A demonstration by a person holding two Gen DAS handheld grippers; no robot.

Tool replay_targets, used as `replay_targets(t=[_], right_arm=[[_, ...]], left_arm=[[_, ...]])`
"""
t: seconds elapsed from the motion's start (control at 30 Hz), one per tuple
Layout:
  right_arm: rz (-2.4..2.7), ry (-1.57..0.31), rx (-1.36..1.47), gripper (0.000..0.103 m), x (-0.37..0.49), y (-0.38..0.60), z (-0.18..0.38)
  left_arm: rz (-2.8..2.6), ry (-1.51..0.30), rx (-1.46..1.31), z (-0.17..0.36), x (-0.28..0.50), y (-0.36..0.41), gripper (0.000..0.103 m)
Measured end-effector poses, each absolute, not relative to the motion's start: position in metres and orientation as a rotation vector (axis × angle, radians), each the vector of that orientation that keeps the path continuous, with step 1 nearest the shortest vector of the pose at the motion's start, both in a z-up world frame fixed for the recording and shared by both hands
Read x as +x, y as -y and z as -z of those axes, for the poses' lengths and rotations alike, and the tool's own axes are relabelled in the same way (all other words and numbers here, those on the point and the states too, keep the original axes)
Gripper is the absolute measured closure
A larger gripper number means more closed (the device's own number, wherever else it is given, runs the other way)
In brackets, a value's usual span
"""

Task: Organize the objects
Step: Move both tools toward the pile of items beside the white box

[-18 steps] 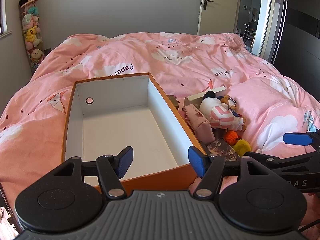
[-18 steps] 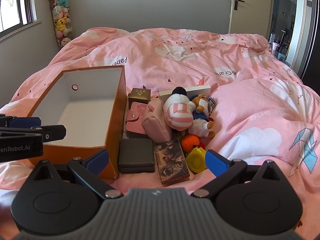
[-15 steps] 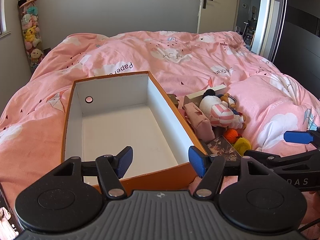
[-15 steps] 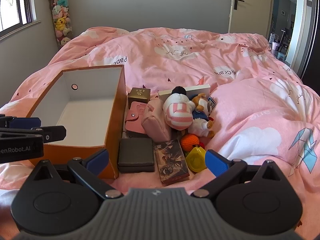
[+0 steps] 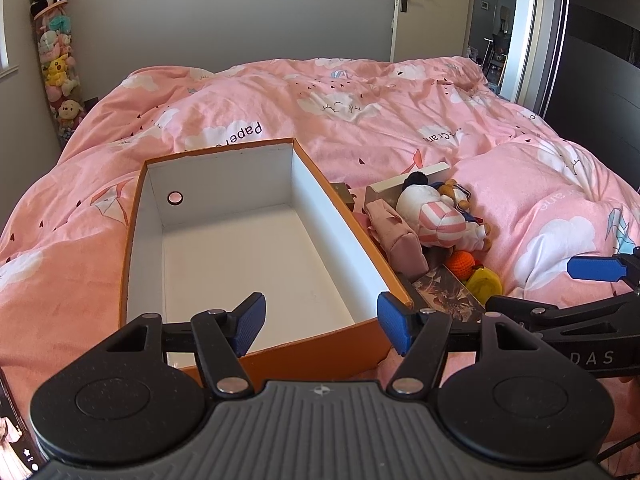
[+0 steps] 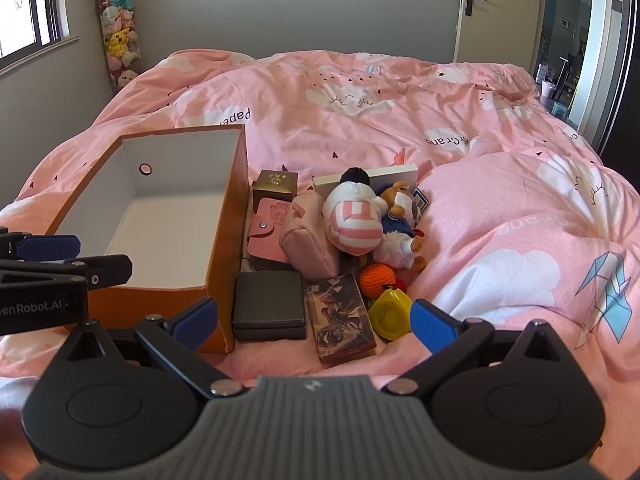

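Note:
An orange shoebox (image 5: 256, 342) (image 6: 224, 216) with a white inside lies open and bare on the pink bed. Right of it sits a heap: a dark flat case (image 6: 269, 305), a picture-printed box (image 6: 341, 316), a yellow plastic piece (image 6: 390, 313), an orange knitted ball (image 6: 377, 276), a pink pouch (image 6: 308, 236), a pink snap wallet (image 6: 269, 226), a gold box (image 6: 276, 185) and two plush dolls (image 6: 354, 220). My left gripper (image 5: 320, 322) hangs open over the shoebox's near end. My right gripper (image 6: 314, 318) stands wide open just before the dark case and printed box, holding nothing.
The pink quilt (image 6: 500, 208) rises in a mound right of the heap. A tube of plush toys (image 6: 118, 36) stands in the far left corner by the window. A door (image 6: 492, 12) and a dark wardrobe (image 5: 600, 68) are at the far right.
Both views have drifted very slightly; the objects and both sets of jaws stand as before.

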State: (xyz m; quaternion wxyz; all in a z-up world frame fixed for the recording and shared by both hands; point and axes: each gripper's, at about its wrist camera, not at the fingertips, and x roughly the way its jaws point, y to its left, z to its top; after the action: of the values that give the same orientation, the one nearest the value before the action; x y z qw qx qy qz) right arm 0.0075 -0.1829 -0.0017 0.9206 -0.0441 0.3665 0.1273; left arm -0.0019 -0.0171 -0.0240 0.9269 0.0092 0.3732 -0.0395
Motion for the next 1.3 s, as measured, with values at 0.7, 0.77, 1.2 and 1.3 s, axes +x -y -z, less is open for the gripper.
replay_targets(t=[0.7,0.77,1.2,1.3], right_arm=[[-0.261,-0.77,-0.076,0.001,0.006,0.184,0.005],[-0.261,-0.773,-0.07,0.001,0.006,0.185,0.005],[-0.248,-0.833,0.006,0.02,0.026,0.204,0.012],[-0.26,-0.843,0.012,0.03,0.037,0.207,0.013]], left_arm=[[0.095,-0.764,0.037,0.027,-0.008,0.022,0.028],[0.1,-0.765,0.039,0.026,-0.007,0.023,0.028],[0.249,-0.782,0.037,0.024,0.017,0.035,0.052],[0.289,-0.808,0.019,0.022,0.033,0.04,0.06]])
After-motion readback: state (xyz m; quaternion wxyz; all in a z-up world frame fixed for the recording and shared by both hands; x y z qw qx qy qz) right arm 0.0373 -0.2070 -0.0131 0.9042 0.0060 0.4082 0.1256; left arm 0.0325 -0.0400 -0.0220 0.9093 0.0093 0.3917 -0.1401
